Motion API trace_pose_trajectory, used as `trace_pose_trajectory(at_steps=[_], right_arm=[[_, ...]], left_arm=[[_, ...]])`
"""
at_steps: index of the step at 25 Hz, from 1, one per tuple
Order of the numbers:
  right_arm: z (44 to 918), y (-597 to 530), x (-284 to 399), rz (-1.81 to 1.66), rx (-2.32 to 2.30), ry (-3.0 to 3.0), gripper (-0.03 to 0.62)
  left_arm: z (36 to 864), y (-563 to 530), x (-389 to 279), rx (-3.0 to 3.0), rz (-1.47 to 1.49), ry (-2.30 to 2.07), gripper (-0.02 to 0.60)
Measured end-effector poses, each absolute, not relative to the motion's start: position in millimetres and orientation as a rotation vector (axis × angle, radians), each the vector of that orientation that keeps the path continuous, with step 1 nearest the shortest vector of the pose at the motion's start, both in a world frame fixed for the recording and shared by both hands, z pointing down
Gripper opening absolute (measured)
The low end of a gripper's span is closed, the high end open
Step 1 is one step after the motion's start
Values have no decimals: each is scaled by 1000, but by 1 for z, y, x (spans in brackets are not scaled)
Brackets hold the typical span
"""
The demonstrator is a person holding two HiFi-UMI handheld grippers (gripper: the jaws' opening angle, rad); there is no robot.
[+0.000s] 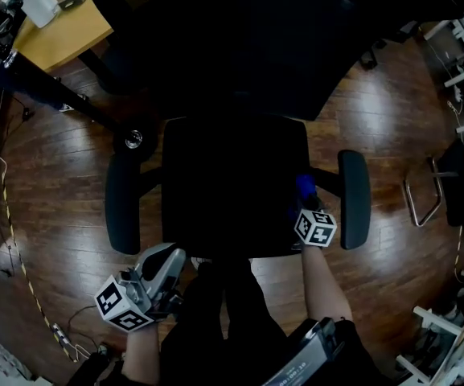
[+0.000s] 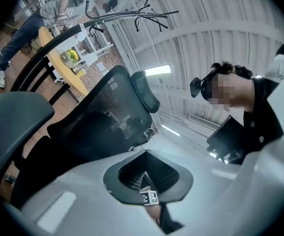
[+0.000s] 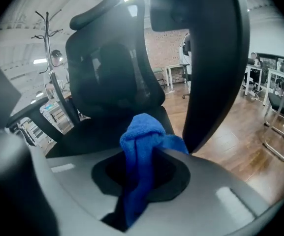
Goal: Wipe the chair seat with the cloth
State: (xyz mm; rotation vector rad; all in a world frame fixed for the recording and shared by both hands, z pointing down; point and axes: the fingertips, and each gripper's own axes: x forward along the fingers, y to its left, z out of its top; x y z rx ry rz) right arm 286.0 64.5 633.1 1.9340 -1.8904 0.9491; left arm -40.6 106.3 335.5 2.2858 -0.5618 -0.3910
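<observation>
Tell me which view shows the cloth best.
The right gripper view: the blue cloth fills its centre, clamped in the right gripper. The head view shows only a small blue patch of it at the right edge of the seat. The left gripper view shows none of it.

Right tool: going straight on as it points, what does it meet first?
Probably the chair seat, just beyond the blue cloth clamped in the right tool; the backrest stands behind it. The armrest lies right of that line.
</observation>
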Motion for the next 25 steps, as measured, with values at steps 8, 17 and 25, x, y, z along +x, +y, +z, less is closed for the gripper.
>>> trace_pose_trajectory(at_steps=[8,17,25], right_arm=[[616,31,108,992,1636,-2203,58],[650,42,-106,1064,1059,-2370,58],[675,57,-95,941,1074,-2301,58]], left_arm=[[330,103,-91,2262,-435,-742,-6],[345,120,-153,2211,-485,-938,-6],[349,128,-163,2207,-468,-936,-6]])
